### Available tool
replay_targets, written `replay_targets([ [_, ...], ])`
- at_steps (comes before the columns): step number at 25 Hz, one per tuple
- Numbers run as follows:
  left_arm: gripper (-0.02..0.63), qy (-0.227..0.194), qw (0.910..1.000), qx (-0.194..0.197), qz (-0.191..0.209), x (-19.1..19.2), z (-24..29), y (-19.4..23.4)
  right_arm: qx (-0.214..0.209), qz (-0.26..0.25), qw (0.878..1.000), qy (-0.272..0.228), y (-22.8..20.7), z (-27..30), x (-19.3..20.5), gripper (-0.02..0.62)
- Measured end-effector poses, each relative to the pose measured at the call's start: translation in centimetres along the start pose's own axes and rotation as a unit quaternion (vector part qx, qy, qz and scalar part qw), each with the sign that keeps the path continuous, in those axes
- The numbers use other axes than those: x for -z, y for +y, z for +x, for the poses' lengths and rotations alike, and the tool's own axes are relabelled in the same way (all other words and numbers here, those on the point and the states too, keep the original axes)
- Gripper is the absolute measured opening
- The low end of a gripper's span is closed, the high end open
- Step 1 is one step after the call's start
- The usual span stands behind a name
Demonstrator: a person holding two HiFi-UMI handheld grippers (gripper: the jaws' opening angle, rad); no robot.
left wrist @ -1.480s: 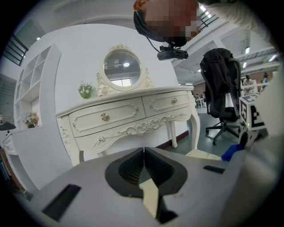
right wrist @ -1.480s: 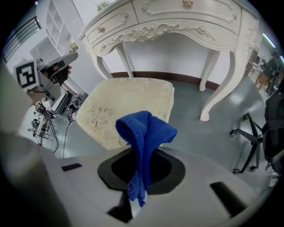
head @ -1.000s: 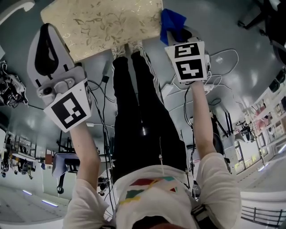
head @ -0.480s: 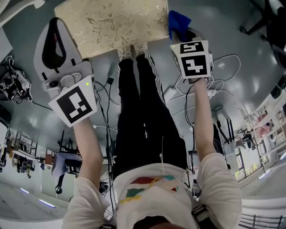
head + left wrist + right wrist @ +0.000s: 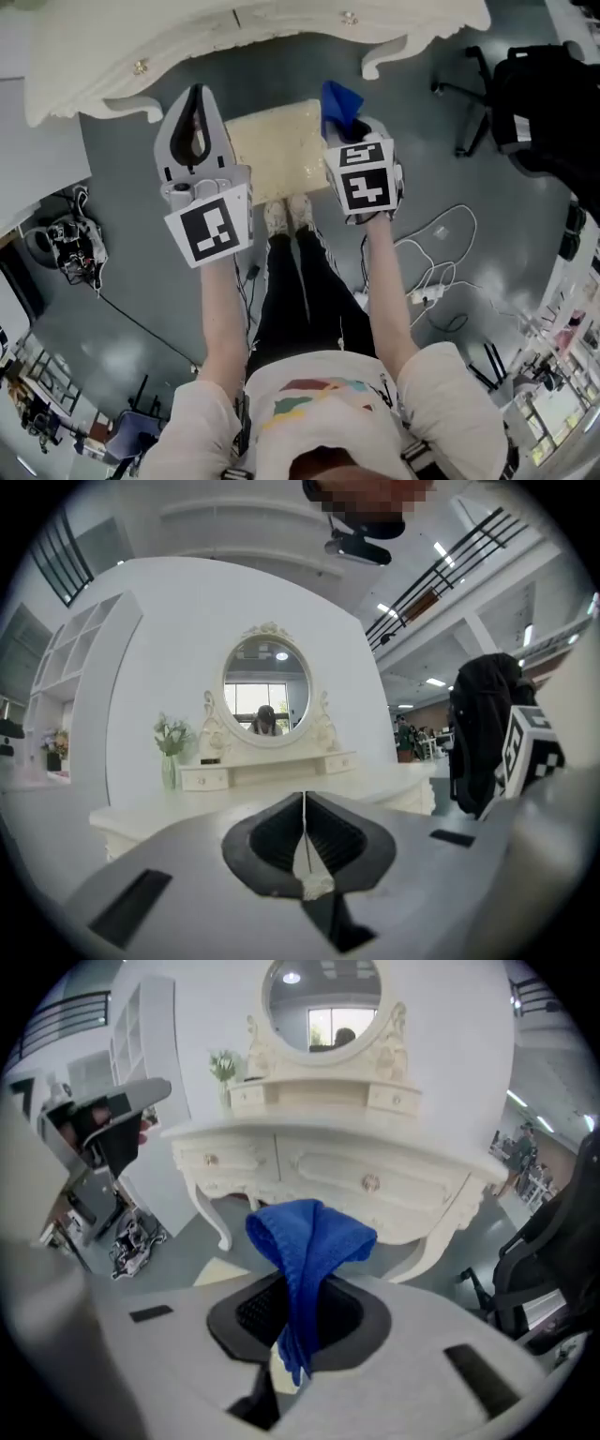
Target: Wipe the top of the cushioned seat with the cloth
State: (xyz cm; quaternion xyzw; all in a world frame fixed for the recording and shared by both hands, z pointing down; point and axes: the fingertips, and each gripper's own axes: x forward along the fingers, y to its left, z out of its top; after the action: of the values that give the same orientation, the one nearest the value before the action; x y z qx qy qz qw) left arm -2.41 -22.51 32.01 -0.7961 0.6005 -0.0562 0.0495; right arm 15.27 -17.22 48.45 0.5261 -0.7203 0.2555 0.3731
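Note:
The cushioned seat [image 5: 277, 141] is a cream, leaf-patterned pad standing in front of the dressing table, just beyond the person's shoes. My right gripper [image 5: 342, 117] is held above the seat's right edge, shut on a blue cloth [image 5: 337, 98]. In the right gripper view the cloth [image 5: 309, 1232] bunches up out of the closed jaws of the right gripper [image 5: 305, 1283], and a corner of the seat [image 5: 217, 1272] shows below. My left gripper [image 5: 194, 89] hovers over the seat's left edge. Seen in its own view, the left gripper [image 5: 304, 803] has its jaws shut together on nothing.
A white carved dressing table [image 5: 234, 37] with an oval mirror [image 5: 267, 691] and a vase of flowers [image 5: 169, 747] stands right behind the seat. A black office chair [image 5: 544, 103] is at the right, cables [image 5: 441, 281] trail on the grey floor, and equipment [image 5: 66, 248] sits at the left.
The head view has pulled back, so the seat looks smaller and the dressing table has come into view. Both grippers now stand closer together over the seat, the cloth still held.

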Motion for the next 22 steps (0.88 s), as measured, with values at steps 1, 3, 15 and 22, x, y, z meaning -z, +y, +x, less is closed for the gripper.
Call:
replay_targets([
  [1, 0.009, -0.003, 1.0, 0.002, -0.007, -2.5, 0.3, 0.4, 0.007, 0.008, 1.0, -0.02, -0.1, -1.9, -2.6, 0.035],
  [3, 0.009, -0.013, 0.9996, 0.001, -0.024, -7.5, 0.3, 1.1, 0.016, 0.021, 0.998, -0.057, 0.1, -6.1, -7.2, 0.035],
  [15, 0.009, -0.059, 0.9932, -0.005, -0.1, -29.6, -5.2, 5.2, 0.028, -0.007, 0.967, -0.252, 5.0, -27.5, -21.9, 0.035],
  [22, 0.009, -0.051, 0.9958, -0.011, -0.075, -31.1, -11.0, 4.5, 0.002, -0.027, 0.944, -0.328, 8.8, -34.4, -21.9, 0.035],
])
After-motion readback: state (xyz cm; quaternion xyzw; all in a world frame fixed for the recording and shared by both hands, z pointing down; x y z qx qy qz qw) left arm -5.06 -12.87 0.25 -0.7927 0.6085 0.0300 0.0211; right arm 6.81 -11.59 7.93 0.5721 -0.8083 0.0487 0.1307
